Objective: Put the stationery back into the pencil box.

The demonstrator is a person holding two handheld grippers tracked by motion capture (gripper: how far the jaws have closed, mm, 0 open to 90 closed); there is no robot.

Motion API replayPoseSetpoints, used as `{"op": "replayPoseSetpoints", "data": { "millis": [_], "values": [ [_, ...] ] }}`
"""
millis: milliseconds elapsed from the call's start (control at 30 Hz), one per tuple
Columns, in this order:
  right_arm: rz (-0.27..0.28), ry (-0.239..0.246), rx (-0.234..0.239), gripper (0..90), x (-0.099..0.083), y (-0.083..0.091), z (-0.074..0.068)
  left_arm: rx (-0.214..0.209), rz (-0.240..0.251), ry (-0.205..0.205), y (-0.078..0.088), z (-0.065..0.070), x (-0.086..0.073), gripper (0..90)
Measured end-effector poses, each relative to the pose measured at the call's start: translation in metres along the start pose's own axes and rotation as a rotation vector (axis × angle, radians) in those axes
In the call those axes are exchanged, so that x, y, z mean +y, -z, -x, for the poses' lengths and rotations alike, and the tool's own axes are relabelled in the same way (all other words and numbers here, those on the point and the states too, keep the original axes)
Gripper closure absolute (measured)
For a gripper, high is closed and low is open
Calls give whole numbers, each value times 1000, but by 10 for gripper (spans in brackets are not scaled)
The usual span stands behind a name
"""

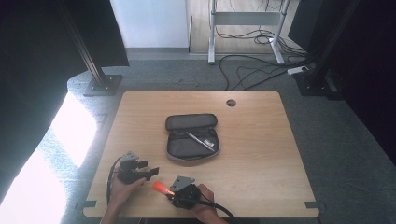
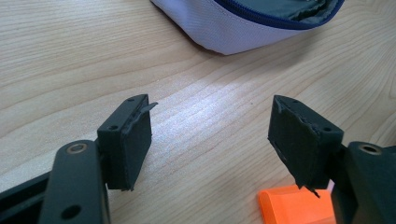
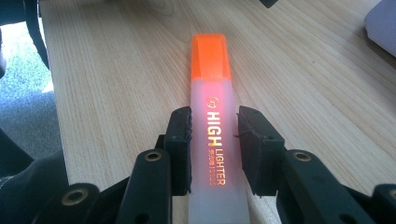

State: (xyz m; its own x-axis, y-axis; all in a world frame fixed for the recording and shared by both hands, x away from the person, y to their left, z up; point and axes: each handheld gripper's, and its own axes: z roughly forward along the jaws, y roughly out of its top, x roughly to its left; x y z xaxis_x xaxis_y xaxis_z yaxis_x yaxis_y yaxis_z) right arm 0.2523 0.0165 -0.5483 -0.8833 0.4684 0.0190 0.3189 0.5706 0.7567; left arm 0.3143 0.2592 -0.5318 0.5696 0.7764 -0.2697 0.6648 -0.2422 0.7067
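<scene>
— Spanning the scene is the wooden counter (image 1: 261,154); what lies on it?
— An unzipped grey pencil case (image 1: 192,137) mid-counter, and nearer the front edge an orange highlighter (image 3: 212,121).
— Its long axis?
— Running along the right tool (image 3: 214,135), cap end pointing away from it towards the left tool (image 2: 210,140).
— Jaws?
— Right clamped on the highlighter's barrel; left apart, holding nothing.
</scene>
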Motion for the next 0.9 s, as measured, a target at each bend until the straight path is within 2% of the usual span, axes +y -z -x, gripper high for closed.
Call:
{"op": "replayPoseSetpoints", "data": {
  "millis": [433, 733, 900],
  "values": [
    [13, -18, 24, 656, 1, 3, 3, 2, 2, 4, 0, -1, 0, 306],
    [49, -27, 14, 656, 5, 15, 10, 3, 0, 3, 0, -1, 0, 306],
    [64, -36, 26, 656, 6, 21, 13, 3, 1, 3, 0, -1, 0, 306]
  ]
}}
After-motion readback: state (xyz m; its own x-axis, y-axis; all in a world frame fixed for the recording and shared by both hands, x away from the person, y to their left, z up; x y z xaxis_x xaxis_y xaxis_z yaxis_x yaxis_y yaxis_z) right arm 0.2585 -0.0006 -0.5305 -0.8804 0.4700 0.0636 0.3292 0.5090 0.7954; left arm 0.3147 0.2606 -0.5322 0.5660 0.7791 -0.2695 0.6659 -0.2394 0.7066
